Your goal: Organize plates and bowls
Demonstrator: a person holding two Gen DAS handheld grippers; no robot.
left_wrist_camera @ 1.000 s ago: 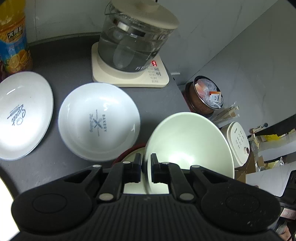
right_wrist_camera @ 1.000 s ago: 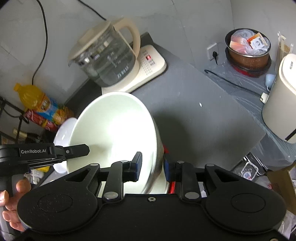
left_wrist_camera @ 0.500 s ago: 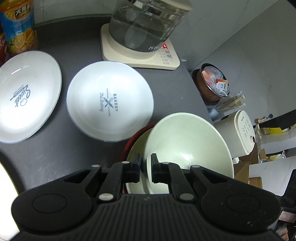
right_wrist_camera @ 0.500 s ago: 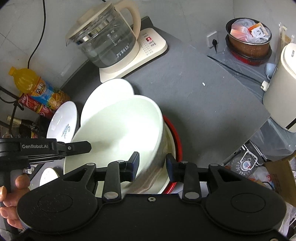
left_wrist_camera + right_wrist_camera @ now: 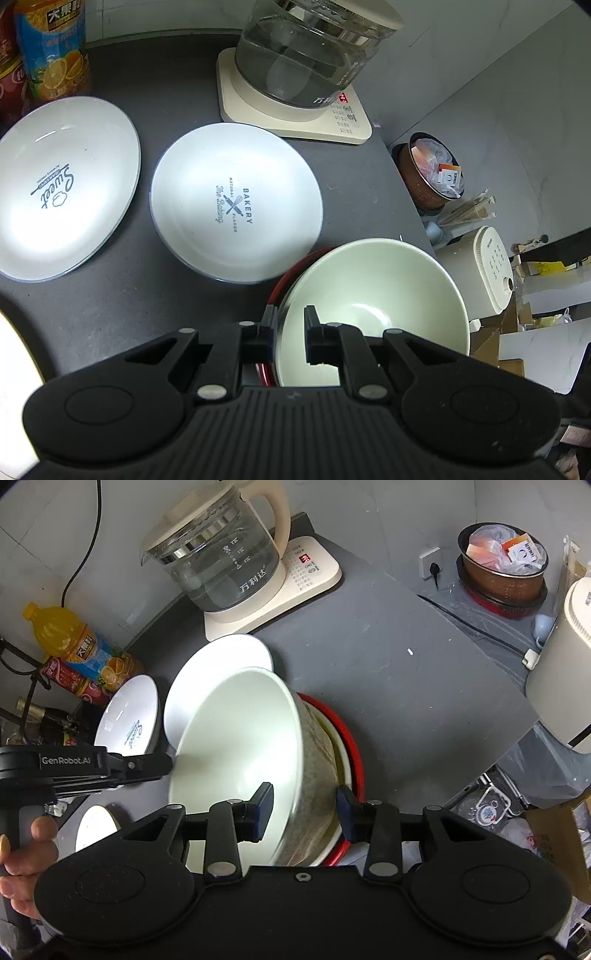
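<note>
A cream bowl (image 5: 373,306) (image 5: 240,753) sits nested in a red-rimmed bowl (image 5: 352,746) near the counter's right edge. My left gripper (image 5: 290,334) straddles the cream bowl's near rim with a small gap at each pad. My right gripper (image 5: 304,812) is open around the opposite rim, with its pads apart from the wall. Two white plates lie to the left: a "Bakery" plate (image 5: 236,206) and a "Sweet" plate (image 5: 62,184).
A glass kettle on a cream base (image 5: 295,92) stands at the back. A juice bottle (image 5: 55,48) and cans are at the back left. The counter's right edge (image 5: 410,199) drops to the floor, where a pot (image 5: 436,177) and a rice cooker (image 5: 487,269) stand.
Both grippers lowered the tilted cream bowl into the red-rimmed bowl. The right gripper's jaws opened off the rim, and the left's jaws widened too.
</note>
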